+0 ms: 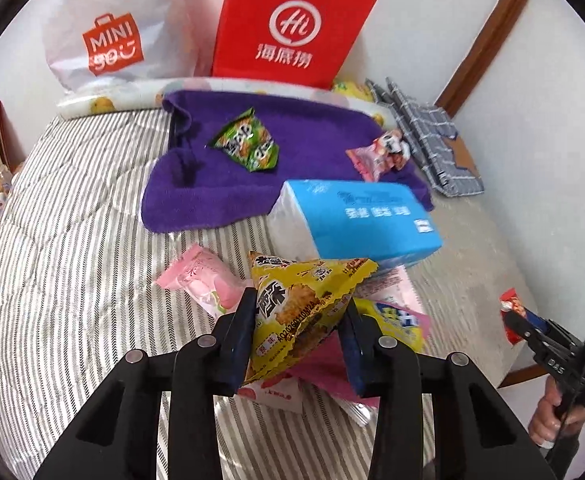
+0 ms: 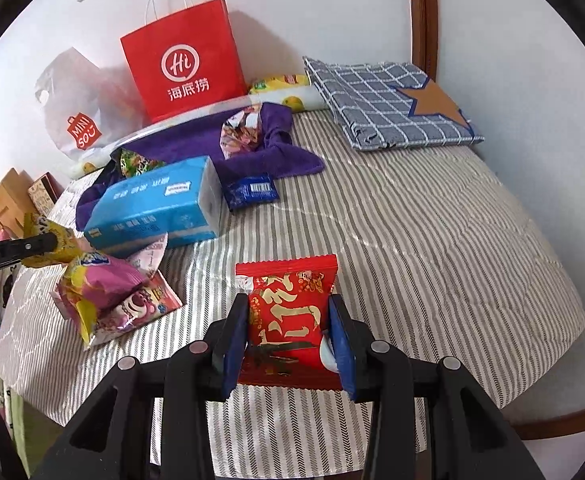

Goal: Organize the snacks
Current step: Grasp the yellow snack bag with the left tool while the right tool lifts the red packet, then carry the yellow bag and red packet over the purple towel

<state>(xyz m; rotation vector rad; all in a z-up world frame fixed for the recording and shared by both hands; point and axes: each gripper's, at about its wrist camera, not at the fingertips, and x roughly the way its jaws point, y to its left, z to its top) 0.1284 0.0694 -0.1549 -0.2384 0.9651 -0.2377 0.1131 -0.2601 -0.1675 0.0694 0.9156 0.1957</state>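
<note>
My left gripper (image 1: 298, 316) is shut on a yellow triangular snack packet (image 1: 304, 304) and holds it above the striped bed; the packet also shows in the right wrist view (image 2: 54, 240). My right gripper (image 2: 288, 320) is shut on a red snack packet (image 2: 292, 312), seen small in the left wrist view (image 1: 510, 314). A pink and yellow packet (image 2: 100, 288) lies on a pink cartoon packet (image 2: 148, 300). A pink packet (image 1: 204, 284), green packets (image 1: 248, 144) and a pink-white packet (image 1: 380, 152) lie near or on the purple towel (image 1: 220, 184). A dark blue packet (image 2: 250, 190) lies beside the tissue pack.
A blue tissue pack (image 1: 352, 220) lies mid-bed. A red paper bag (image 1: 292, 24) and a white Miniso bag (image 1: 108, 28) stand against the wall behind a rolled mat. A folded checked cloth (image 2: 392, 104) lies at the far right corner. The bed edge (image 2: 552, 412) runs at right.
</note>
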